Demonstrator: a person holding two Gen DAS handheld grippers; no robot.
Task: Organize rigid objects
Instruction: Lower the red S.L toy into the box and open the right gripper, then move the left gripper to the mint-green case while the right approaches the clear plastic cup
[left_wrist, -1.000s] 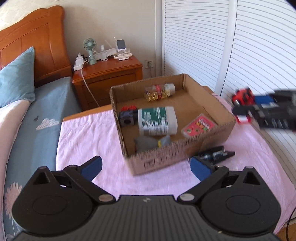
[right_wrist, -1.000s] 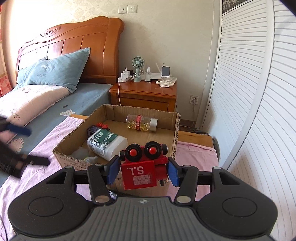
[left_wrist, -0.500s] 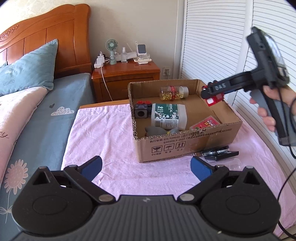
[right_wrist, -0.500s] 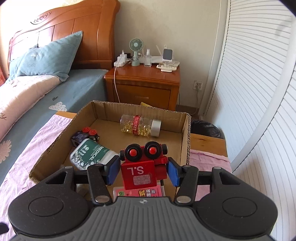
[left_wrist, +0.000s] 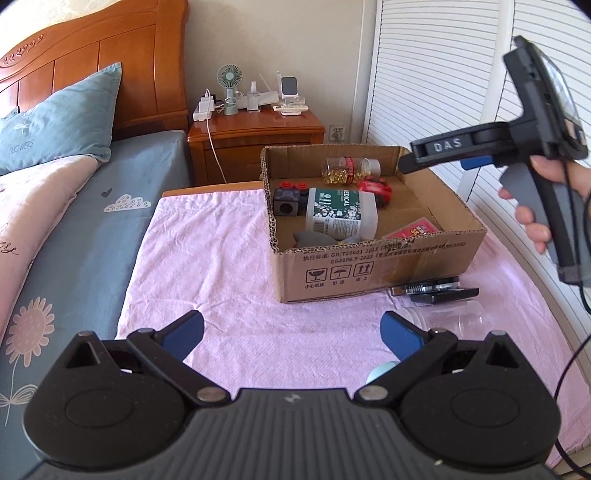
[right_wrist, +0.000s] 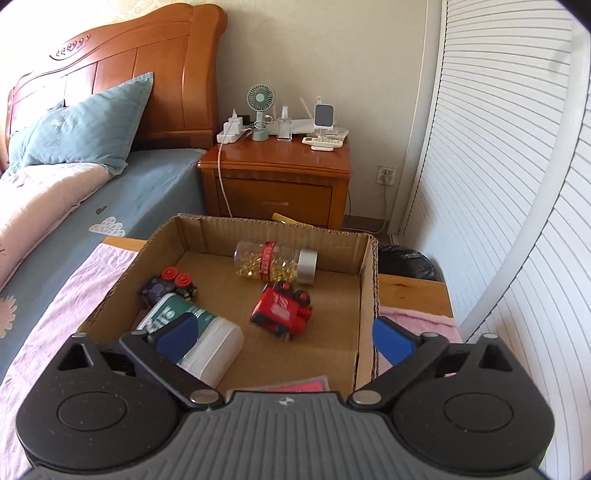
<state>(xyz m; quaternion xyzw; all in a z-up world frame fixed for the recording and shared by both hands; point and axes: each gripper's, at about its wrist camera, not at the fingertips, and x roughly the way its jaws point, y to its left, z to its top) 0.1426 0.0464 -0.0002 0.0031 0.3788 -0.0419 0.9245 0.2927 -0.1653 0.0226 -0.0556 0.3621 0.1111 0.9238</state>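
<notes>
Release is the step in hand: the right gripper (right_wrist: 282, 338) hangs over the cardboard box (right_wrist: 367, 295), its jaws have just been opening and now stand wide apart with nothing between them, and the red toy robot (right_wrist: 282, 310) lies tipped on the box floor, just in front of the capsule bottle (right_wrist: 277, 262) at the back wall and to the right of the green-labelled white bottle (right_wrist: 192, 332). A dark cube toy with red knobs (right_wrist: 170, 286) sits by the box's left wall and a pink card (right_wrist: 295, 386) lies by its near wall. The left gripper (left_wrist: 291, 332) hovers in front of the box, its jaws likewise wide apart and holding nothing. Judging by what is left outside, the next move is a fresh pickup: a flat black object (left_wrist: 436, 290) lies against the box's near right corner and a clear plastic cup (left_wrist: 450, 319) lies on its side just nearer than that; either calls for a low approach and a careful squeeze, since the cup looks apt to roll or slip. The box stands on a wrinkled pink cloth (left_wrist: 221, 266) spread over a table. Left of the box is a bed (left_wrist: 92, 221) with a blue pillow; behind it a wooden nightstand (right_wrist: 275, 184) carries a small fan and chargers; right of it run white louvred doors (right_wrist: 498, 184).
</notes>
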